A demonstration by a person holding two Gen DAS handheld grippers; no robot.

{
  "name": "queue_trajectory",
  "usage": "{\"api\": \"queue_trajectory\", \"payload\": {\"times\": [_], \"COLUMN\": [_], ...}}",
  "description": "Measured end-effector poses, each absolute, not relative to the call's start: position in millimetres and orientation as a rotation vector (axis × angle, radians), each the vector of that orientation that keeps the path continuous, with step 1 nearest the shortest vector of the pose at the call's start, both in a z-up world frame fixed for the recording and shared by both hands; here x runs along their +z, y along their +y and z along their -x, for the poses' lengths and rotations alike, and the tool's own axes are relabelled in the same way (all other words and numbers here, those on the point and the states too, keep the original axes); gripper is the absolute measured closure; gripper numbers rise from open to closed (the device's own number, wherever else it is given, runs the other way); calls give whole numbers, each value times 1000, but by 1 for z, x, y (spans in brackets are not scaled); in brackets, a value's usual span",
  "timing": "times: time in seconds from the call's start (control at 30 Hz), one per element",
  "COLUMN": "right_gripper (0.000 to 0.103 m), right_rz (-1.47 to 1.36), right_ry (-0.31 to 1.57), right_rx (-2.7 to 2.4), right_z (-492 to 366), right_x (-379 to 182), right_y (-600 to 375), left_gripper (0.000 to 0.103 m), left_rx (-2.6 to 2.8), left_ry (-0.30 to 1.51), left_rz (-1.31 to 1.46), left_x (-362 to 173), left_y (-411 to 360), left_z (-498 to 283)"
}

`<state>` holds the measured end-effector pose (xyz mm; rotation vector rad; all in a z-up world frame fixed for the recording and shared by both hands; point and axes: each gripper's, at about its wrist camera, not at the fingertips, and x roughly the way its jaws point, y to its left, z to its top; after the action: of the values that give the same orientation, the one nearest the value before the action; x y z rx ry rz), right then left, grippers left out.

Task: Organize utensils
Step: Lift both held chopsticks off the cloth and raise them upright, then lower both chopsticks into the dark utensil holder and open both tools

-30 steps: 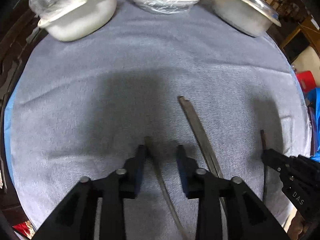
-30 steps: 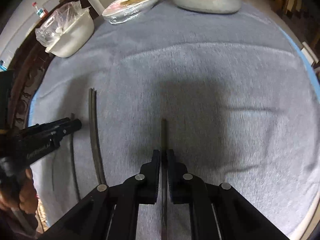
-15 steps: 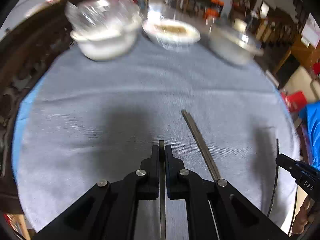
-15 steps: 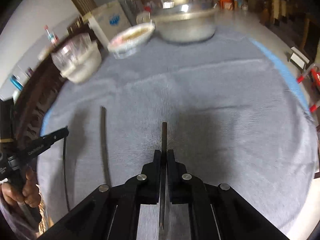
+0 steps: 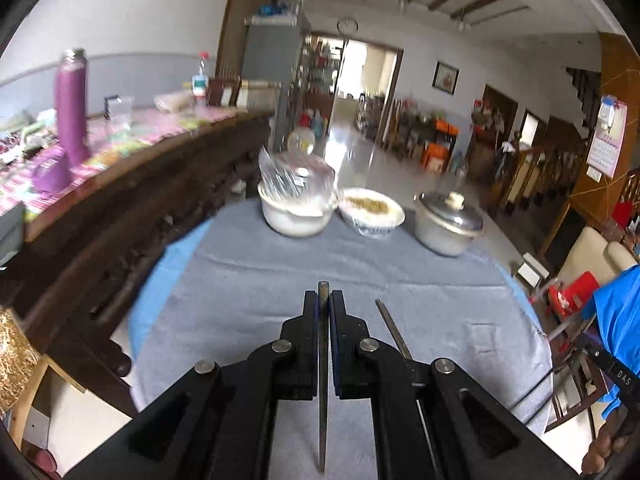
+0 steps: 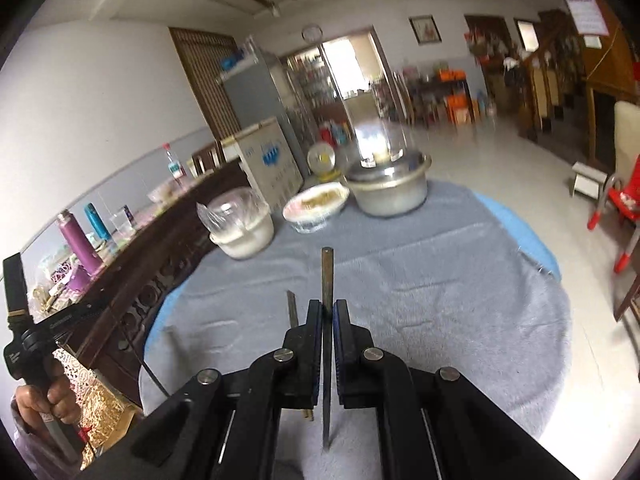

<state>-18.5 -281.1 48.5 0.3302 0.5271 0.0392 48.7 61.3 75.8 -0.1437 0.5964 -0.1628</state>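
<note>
Chopsticks are the matter here, on a round table spread with a grey towel-like cloth (image 5: 248, 280) over a blue underlayer. The left gripper (image 5: 324, 300) has its black jaws pinched tight on one thin dark chopstick (image 5: 322, 380), which runs straight between the pads, its blunt end poking just past the fingertips and its thin end trailing back under the gripper body. It is lifted clear of the cloth. The right gripper (image 6: 327, 308) is likewise clamped on a second dark chopstick (image 6: 327, 280), whose squared end sticks out well beyond the fingertips toward the far side of the cloth.

A remaining dark pair of chopsticks (image 5: 394, 332) lies flat on the cloth, just to the right of the left gripper; in the right wrist view the same pair (image 6: 292, 308) shows just left of the right gripper.

At the far edge of the cloth stand three dishes in a row: a white ceramic pot covered with crinkled clear plastic (image 5: 296, 208), a shallow patterned bowl of brownish food (image 5: 371, 210) beside it, and a lidded aluminium pot (image 5: 446, 224) at the right end. All three are well apart from the chopsticks.

A person's hand (image 6: 44, 400) holding the left gripper's handle shows at the near left rim of the cloth in the right wrist view.
</note>
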Motion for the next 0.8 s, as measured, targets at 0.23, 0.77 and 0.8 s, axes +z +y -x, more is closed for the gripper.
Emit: {"api": "queue_trajectory", "payload": {"times": [0.23, 0.77, 0.8], "right_gripper": [97, 97, 97], "right_rz": [-274, -110, -105], "right_ry": [416, 332, 326], "right_rx": [29, 31, 37], "right_z": [54, 99, 101], "right_x": [77, 141, 145], "right_y": [-260, -228, -226], "left_gripper": [98, 98, 98], "left_rx": [-204, -328, -335], "left_ry": [533, 480, 477], "left_rz": [186, 204, 213], "left_x": [98, 145, 148], "left_y": [69, 63, 64], "left_z": [-1, 51, 53]}}
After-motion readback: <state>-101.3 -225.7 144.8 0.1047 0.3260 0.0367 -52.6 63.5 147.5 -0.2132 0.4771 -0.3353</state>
